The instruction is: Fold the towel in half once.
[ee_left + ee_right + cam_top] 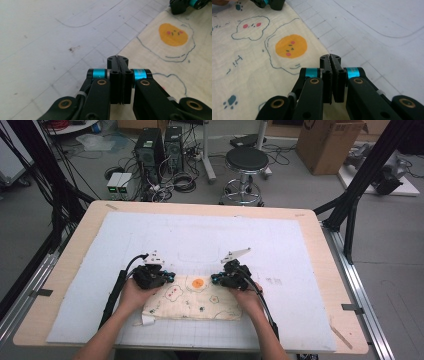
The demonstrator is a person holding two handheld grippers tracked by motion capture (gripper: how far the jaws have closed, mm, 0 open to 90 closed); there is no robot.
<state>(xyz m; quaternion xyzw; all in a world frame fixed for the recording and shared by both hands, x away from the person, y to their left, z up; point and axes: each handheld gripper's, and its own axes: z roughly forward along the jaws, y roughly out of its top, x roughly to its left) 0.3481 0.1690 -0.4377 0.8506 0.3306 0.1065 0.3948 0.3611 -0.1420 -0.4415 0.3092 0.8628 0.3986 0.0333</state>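
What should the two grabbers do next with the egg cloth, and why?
Probably lift both together and fold it toward the person. The left gripper and right gripper sit at the far corners of the cloth, jaws pressed together, seemingly pinching its edge.

Your left gripper [171,278] and right gripper [216,279] sit low, tips facing each other. Both pairs of jaws are pressed tight together. Your forearms reach in from below.

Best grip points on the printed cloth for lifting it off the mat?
Take the cloth at its two far corners, one per tongs, coming in low from the person's side. It lies flat, so only its thin edge offers a pinch. The left tongs and right tongs sit shut at that far edge.
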